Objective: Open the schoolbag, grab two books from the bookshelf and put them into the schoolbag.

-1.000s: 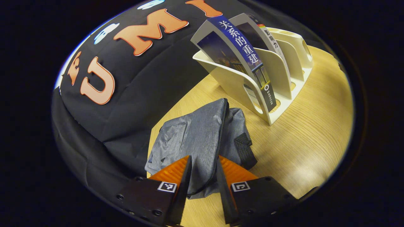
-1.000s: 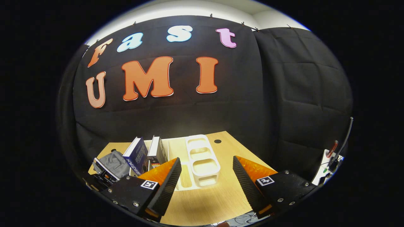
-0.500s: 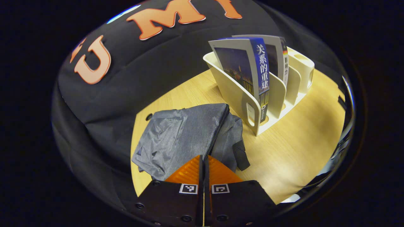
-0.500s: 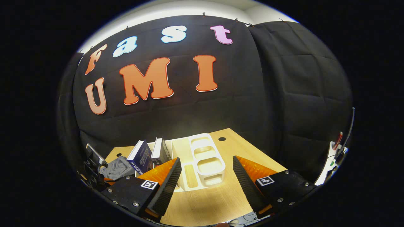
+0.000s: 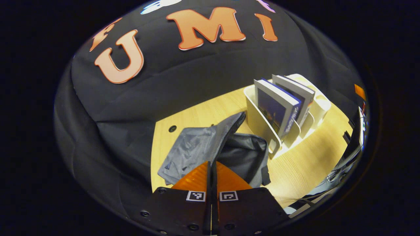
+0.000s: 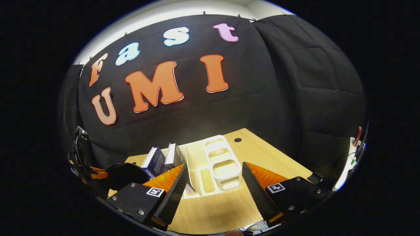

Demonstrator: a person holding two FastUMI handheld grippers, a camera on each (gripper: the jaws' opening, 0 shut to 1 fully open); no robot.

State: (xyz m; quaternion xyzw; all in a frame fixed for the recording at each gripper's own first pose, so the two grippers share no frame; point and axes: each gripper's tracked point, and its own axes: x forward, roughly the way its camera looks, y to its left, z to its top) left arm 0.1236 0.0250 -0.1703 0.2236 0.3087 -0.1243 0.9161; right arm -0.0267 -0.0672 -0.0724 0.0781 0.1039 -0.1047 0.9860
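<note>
The grey schoolbag [image 5: 193, 147] lies on the wooden table [image 5: 305, 164] left of the white bookshelf [image 5: 262, 131]. My left gripper [image 5: 210, 170] is shut on the bag's zipper edge and holds the upper flap raised, so the dark inside [image 5: 242, 157] shows. A blue book [image 5: 275, 109] and a grey book [image 5: 295, 91] lean in the shelf's slots. In the right gripper view, my right gripper [image 6: 215, 183] stands open above the table, in front of the bookshelf [image 6: 223, 164], with both books [image 6: 157, 162] to its left. The left gripper [image 6: 88, 172] appears far left with the lifted bag [image 6: 126, 173].
The booth's black cloth wall stands close behind the table. Round cable holes [image 5: 172, 128] [image 6: 238, 140] sit near the table's back edge. Cables and small devices [image 6: 356, 141] stand at the far right, beyond the table.
My left gripper went from open around the bag's zipper edge to shut on it, then lifted it, gaping the bag open. The right gripper stayed open and shifted only slightly.
</note>
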